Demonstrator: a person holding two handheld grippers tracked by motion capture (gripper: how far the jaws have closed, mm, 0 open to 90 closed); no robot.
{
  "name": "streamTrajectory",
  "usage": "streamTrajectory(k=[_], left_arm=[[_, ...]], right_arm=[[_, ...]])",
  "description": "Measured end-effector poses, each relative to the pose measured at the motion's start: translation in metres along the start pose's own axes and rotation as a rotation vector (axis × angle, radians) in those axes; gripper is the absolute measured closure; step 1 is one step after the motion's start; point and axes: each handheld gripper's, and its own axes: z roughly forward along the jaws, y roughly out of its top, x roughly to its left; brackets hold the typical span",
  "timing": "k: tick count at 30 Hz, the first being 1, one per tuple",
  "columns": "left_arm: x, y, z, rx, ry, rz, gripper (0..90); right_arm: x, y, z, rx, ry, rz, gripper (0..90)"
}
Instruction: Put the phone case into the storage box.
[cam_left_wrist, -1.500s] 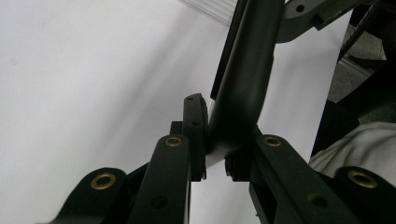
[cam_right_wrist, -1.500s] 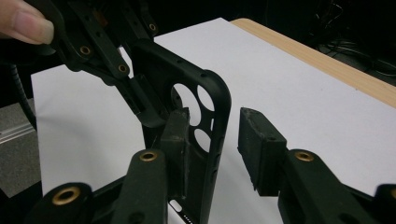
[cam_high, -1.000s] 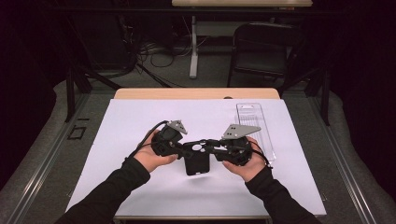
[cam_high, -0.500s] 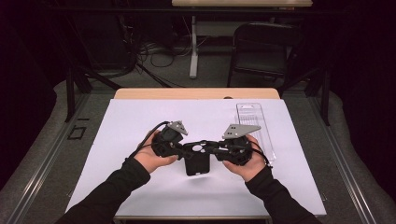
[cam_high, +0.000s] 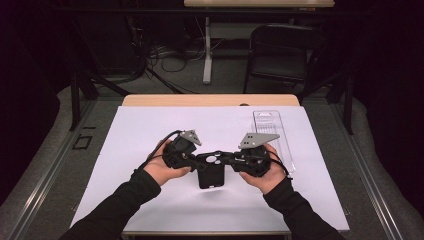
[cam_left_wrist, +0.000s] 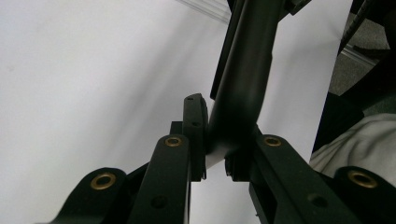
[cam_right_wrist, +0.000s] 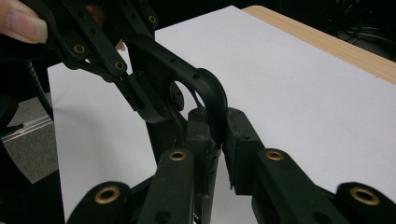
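- Left hand (cam_high: 162, 169) comes in from the near edge of the tabletop and holds the left gripper (cam_high: 196, 160), which points rightward, toward the tabletop's middle.
- Left gripper, jaws: pressed onto the left end of a black phone case (cam_high: 211, 169). In the left gripper view the pads pinch the case's rim (cam_left_wrist: 243, 93) from both sides, with no gap showing.
- Black phone case: held above the white sheet (cam_high: 150, 125), between the two grippers, nearer the near edge than the far one. Its upper end, with the round camera hole, spans from one gripper to the other; the body hangs toward the near edge.
- Right gripper (cam_high: 235, 160), held by the right hand (cam_high: 265, 175), points leftward and meets the case's right end.
- Right gripper, jaws: they have just been closing, with the case's curved corner (cam_right_wrist: 212, 93) between them; in the right gripper view both pads now press on it.
- The same view shows the left gripper (cam_right_wrist: 135, 95) farther off, clamped on the case's other end, with a fingertip (cam_right_wrist: 23, 21) at the upper left.
- Clear plastic tray (cam_high: 272, 137): flat on the sheet by the right edge, toward the far right corner, apart from both grippers.
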Motion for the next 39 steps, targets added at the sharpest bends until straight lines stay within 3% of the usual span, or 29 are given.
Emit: streamTrajectory(k=[39], left_arm=[[0.0006, 0.0010, 0.0011, -0.011, -0.010, -0.012, 80.8]], right_arm=[[0.0002, -0.0013, -0.0020, -0.026, -0.019, 0.001, 83.6]])
